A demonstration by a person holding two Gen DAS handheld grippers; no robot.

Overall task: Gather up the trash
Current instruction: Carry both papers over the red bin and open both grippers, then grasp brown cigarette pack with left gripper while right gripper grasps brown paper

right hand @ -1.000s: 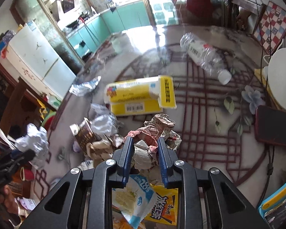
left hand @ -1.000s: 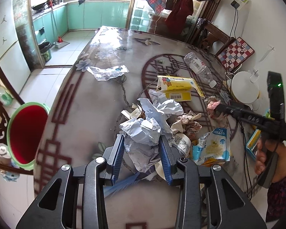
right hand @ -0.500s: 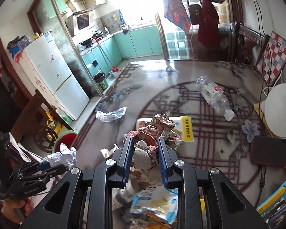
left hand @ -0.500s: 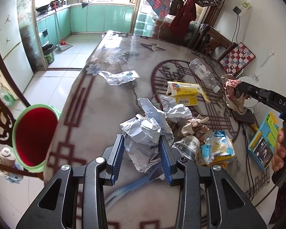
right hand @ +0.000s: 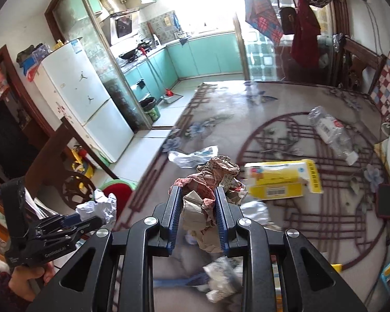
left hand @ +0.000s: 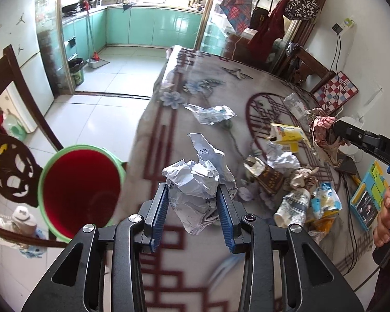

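Observation:
My left gripper [left hand: 193, 192] is shut on a crumpled white paper ball [left hand: 195, 184], held above the table's left edge. The green bin with a red inside [left hand: 80, 189] stands on the floor just to its left. My right gripper [right hand: 199, 202] is shut on a crumpled brown and red paper wad [right hand: 208, 189], raised above the table. That wad also shows in the left wrist view [left hand: 322, 135]. The left gripper with its white ball shows in the right wrist view [right hand: 96, 208], near the bin [right hand: 117, 189].
On the patterned table [left hand: 195, 83] lie a yellow carton [right hand: 280, 179], a plastic bottle [right hand: 330, 132], a foil wrapper [left hand: 210, 113], a paper cup [left hand: 293, 206] and several snack packets [left hand: 325, 202]. A dark wooden chair [left hand: 10, 130] stands beside the bin.
Both grippers have risen from the trash pile with their paper wads. The left one has moved left toward the bin, which now looks larger and nearer.

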